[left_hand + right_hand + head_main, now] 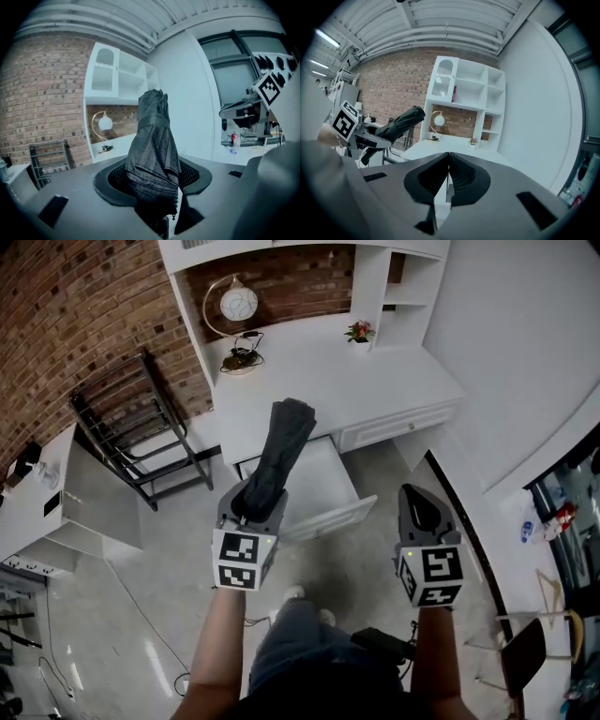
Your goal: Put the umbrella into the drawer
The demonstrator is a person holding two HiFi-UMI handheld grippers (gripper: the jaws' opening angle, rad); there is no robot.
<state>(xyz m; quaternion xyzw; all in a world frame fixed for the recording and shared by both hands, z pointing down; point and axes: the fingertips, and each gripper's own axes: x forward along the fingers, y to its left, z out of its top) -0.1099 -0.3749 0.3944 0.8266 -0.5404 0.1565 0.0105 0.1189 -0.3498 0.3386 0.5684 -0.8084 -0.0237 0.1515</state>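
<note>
A folded black umbrella sticks forward out of my left gripper, whose jaws are shut on its lower end. In the left gripper view the umbrella rises from between the jaws of the left gripper and hides the middle of the scene. Its tip hangs over the open white drawer of the desk. My right gripper is held to the right of the drawer, in front of the desk's corner. The right gripper has its jaws together with nothing between them. The right gripper view also shows the umbrella at the left.
On the desk stand a round lamp and a small flower pot, under white shelves. A black folding rack leans on the brick wall at the left. A low white cabinet is further left. The person's legs are below the grippers.
</note>
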